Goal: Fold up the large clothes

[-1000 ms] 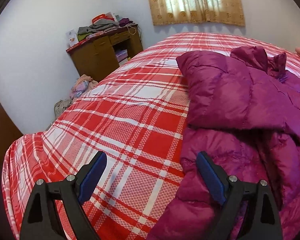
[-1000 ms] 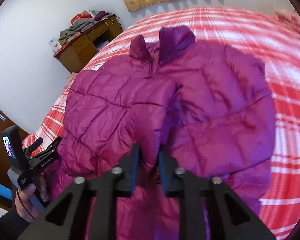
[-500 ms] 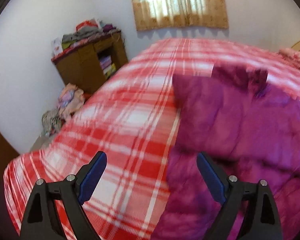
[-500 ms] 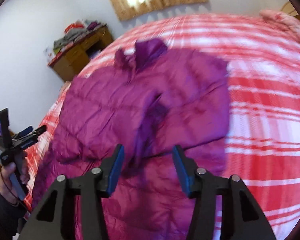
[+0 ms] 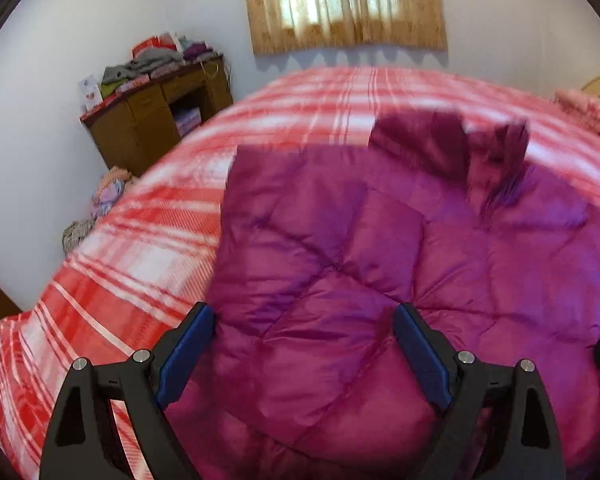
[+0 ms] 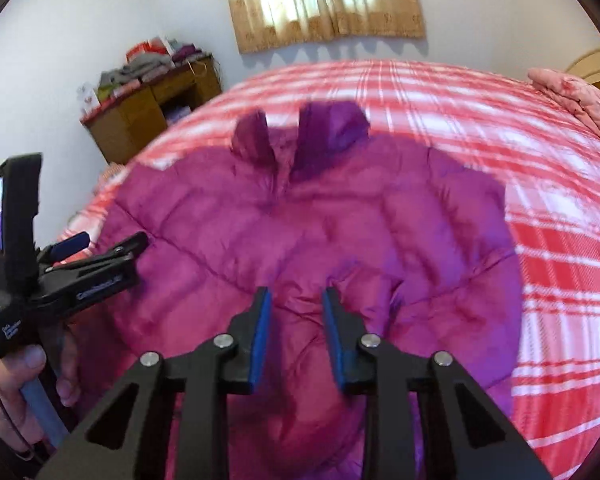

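The right tongs (image 6: 294,336) have let the sleeve go and have just been narrowing again, nothing between them. The left tongs (image 5: 302,354) stand wide apart and have swung over the jacket (image 5: 380,272), mid-frame on the plaid bed (image 5: 148,240). The sleeve fold looks done. Lettering on the left tool is unreadable.

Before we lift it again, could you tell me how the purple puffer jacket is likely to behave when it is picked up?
The purple puffer jacket looks puffy and quilted, so it is probably light for its bulk. It lies in soft creases on the plaid bedspread, so it should droop rather than hold shape. Its sheen suggests a slick shell that may slip from a shallow pinch.
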Available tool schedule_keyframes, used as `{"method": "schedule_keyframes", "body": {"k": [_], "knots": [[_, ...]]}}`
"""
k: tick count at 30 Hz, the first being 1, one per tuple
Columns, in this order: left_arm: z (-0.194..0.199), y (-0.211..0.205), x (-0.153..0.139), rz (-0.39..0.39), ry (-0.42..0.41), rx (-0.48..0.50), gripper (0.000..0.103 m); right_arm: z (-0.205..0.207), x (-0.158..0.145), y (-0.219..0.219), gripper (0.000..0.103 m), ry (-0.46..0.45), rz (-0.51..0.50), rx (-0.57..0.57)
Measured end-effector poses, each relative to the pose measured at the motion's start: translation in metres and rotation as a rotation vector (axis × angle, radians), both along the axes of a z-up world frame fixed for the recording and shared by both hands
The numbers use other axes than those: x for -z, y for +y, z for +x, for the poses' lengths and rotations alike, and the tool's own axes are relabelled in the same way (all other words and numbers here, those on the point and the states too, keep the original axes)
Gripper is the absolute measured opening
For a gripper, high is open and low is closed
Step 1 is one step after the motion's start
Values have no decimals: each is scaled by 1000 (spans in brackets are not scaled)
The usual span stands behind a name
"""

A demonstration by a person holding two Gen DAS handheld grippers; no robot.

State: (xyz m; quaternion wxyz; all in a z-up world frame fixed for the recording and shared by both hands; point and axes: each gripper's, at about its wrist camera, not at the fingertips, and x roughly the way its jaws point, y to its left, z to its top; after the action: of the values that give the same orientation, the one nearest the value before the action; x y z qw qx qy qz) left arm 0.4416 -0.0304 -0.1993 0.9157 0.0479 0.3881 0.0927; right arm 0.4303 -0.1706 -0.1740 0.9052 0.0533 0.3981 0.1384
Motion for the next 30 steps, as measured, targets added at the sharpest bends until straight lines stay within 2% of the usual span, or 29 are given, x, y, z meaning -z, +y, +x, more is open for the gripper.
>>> {"method": "schedule_keyframes", "body": {"k": [4, 14, 26, 30], "knots": [[1, 1, 7, -14, -1, 10, 92, -3, 18, -7, 25, -4, 10, -2], [1, -2, 14, 15, 11, 13, 93, -4, 21, -7, 24, 1, 34, 8], [5, 0, 18, 11, 31, 15, 94, -3, 25, 2, 24, -1, -24, 12], [1, 6, 6, -6, 40, -2, 94, -4, 24, 4, 24, 0, -40, 12]]}}
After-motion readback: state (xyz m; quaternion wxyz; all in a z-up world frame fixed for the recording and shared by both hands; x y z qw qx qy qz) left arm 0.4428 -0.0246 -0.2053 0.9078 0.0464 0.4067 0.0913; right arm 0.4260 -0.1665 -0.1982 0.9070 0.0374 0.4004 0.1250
